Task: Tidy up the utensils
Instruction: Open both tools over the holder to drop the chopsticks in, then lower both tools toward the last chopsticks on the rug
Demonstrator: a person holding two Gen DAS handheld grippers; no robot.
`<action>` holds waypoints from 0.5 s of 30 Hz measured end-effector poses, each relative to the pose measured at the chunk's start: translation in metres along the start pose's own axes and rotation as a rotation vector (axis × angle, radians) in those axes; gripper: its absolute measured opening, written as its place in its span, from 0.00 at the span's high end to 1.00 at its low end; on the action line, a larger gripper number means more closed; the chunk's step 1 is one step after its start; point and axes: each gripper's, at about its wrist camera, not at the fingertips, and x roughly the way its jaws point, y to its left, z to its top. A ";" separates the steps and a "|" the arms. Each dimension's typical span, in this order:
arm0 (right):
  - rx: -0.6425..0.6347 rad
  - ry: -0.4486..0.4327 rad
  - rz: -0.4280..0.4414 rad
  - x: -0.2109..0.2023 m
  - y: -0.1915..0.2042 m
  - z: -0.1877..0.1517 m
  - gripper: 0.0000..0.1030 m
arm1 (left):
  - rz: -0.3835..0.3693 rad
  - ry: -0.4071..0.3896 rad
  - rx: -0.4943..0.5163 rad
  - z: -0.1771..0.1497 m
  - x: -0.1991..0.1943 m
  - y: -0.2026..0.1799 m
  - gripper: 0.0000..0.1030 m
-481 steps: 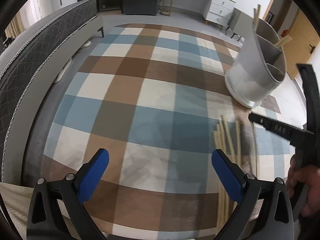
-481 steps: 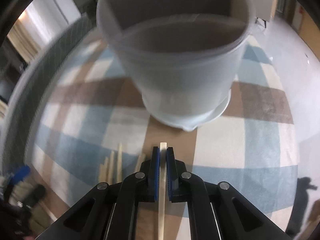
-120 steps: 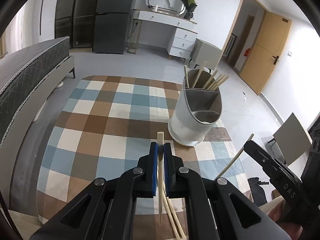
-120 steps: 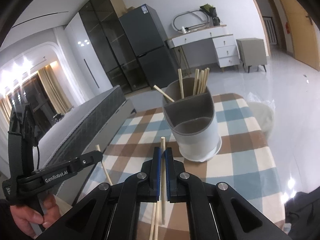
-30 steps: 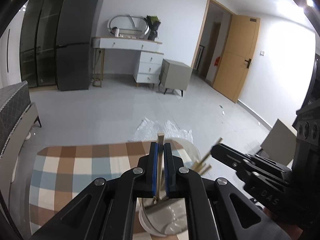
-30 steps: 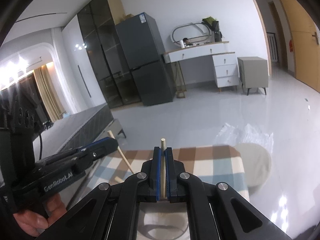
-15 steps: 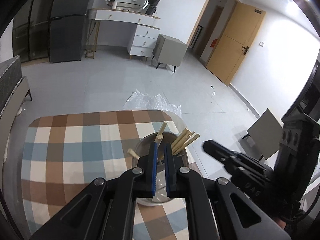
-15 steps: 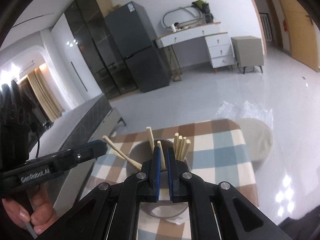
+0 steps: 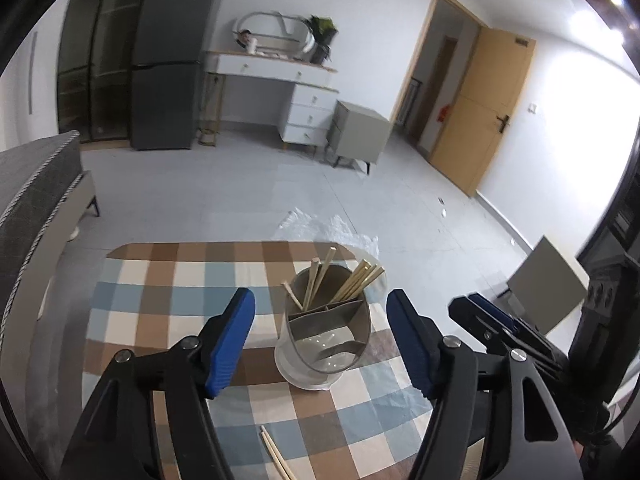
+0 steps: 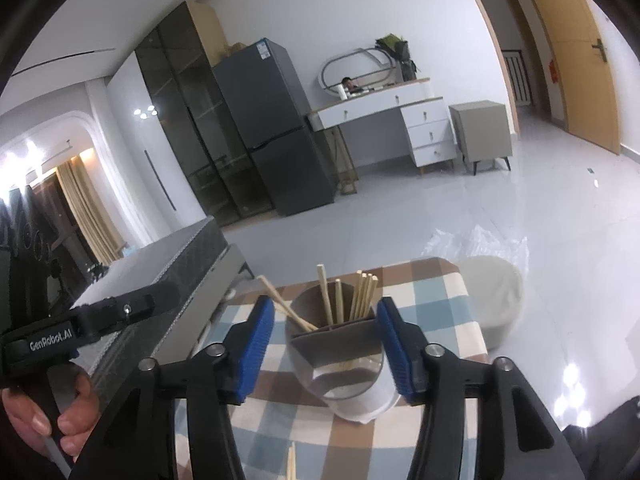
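Here both grippers' ribbed blue fingers (image 9: 230, 344) are opening, empty, above the cylindrical holder (image 9: 324, 344).

In the right wrist view, the only readable lettering is "GenRobot.AI" in white on the black arm of the left gripper (image 10: 162, 292), off to the left of the right gripper's own fingers; the fridge's sticker is too small to read.

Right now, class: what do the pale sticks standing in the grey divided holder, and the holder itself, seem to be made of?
The pale chopsticks look like bare wood or bamboo: matte, tan, square-cut ends. The grey divided holder looks like smooth moulded plastic, though glazed ceramic is possible; its wall shows a soft sheen.
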 end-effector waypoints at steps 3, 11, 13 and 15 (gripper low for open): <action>-0.017 -0.023 0.005 -0.016 0.009 -0.005 0.39 | 0.030 -0.035 -0.015 -0.005 -0.017 0.003 0.27; -0.054 -0.085 0.030 -0.048 0.036 -0.019 0.24 | 0.115 -0.111 -0.023 -0.023 -0.048 0.003 0.18; -0.071 -0.100 0.031 -0.053 0.041 -0.023 0.20 | 0.129 -0.125 -0.022 -0.028 -0.054 0.005 0.14; -0.091 -0.111 0.030 -0.058 0.049 -0.028 0.20 | 0.147 -0.145 -0.018 -0.034 -0.059 0.005 0.11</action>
